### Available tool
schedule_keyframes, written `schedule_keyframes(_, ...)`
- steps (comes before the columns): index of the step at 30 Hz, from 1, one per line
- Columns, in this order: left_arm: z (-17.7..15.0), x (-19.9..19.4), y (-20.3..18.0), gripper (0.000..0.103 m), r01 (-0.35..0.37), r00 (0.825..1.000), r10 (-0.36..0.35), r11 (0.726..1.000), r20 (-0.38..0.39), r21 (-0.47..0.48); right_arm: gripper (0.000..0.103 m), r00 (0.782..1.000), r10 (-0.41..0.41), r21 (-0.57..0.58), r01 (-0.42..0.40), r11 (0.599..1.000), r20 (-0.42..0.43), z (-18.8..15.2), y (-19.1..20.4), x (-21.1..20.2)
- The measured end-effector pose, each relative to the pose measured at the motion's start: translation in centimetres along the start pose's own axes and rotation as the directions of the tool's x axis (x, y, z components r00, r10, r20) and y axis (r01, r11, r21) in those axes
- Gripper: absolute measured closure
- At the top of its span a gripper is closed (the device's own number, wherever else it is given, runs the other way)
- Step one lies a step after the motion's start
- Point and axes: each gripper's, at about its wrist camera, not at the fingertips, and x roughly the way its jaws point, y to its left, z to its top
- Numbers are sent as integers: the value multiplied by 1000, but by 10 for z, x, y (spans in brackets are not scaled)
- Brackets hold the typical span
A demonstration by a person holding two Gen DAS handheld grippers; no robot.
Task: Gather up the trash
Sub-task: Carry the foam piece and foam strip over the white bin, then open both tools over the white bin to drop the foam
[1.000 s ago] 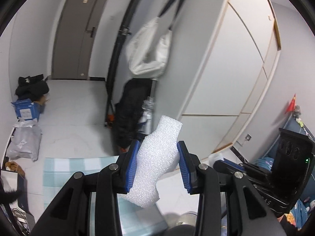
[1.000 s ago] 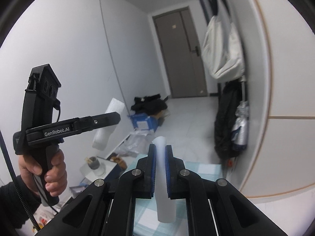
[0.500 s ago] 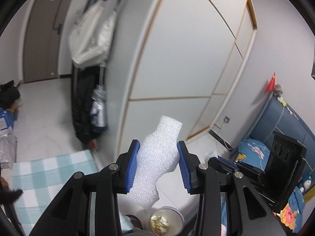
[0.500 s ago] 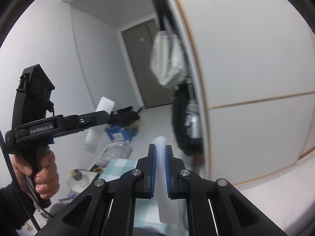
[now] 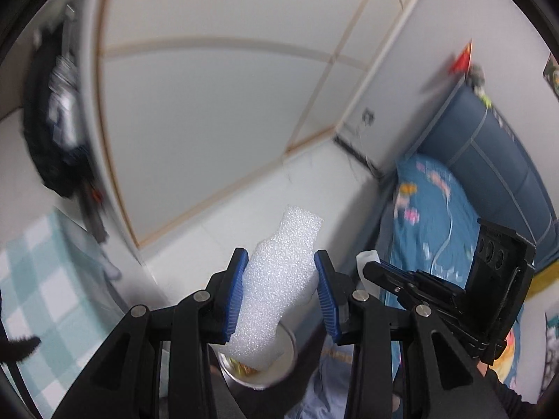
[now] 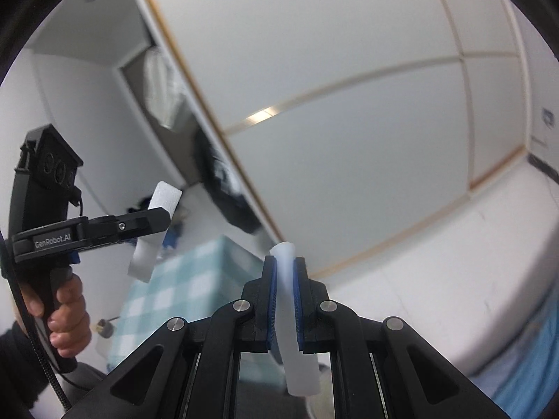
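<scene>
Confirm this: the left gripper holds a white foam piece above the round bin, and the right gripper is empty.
Wrong on the right gripper. The right wrist view shows it shut on a thin white foam strip. The rest stands: in the left wrist view the left gripper holds the white foam piece above the round bin.

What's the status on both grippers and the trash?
Left gripper shut on foam, over the bin. Right gripper shut on white strip. Nothing blocking the bin.
</scene>
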Motion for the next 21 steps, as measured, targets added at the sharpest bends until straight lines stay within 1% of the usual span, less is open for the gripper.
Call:
schedule_keyframes(3,-7,38,1,70,10,993,-10,1000,-117,2,95,997,-45,64,49,997,-65,-28,-31,14)
schedule_keyframes(5,-10,65,6,70,17,979,-17,1000,-205,0,95,992,-56,103,67,992,-110,-45,-45,25)
schedule_keyframes(7,-16,86,8,70,14,959,-13,1000,-284,5,95,987,-68,140,89,986,-143,-58,-59,38)
schedule_keyframes(9,-22,104,13,70,7,932,-2,1000,-362,15,95,982,-67,189,100,977,-175,-72,-71,49)
schedule_keyframes(11,-30,121,14,70,10,904,5,999,-429,33,95,979,-65,218,108,970,-194,-83,-76,57)
schedule_keyframes(13,-37,132,12,70,24,878,-2,999,-479,39,95,975,-58,260,114,959,-216,-90,-85,72)
schedule_keyframes(14,-42,139,12,70,34,860,-11,999,-510,37,95,972,-52,279,116,953,-227,-94,-91,81)
schedule_keyframes(15,-46,146,10,70,42,847,-16,998,-531,36,95,971,-46,293,116,949,-236,-98,-95,85)
schedule_keyframes(16,-53,154,9,70,48,826,-19,998,-563,38,95,968,-39,308,117,944,-248,-104,-98,90)
schedule_keyframes(18,-59,169,11,70,59,792,-28,998,-610,31,95,964,-40,319,126,939,-262,-113,-101,99)
schedule_keyframes(19,-63,177,13,70,61,767,-33,998,-641,22,95,963,-41,326,130,937,-265,-117,-97,99)
schedule_keyframes(20,-63,186,18,70,73,738,-55,997,-672,-1,95,962,-40,334,132,933,-269,-121,-97,99)
schedule_keyframes(21,-66,192,21,70,82,714,-82,996,-695,-33,95,962,-41,343,137,929,-272,-124,-99,100)
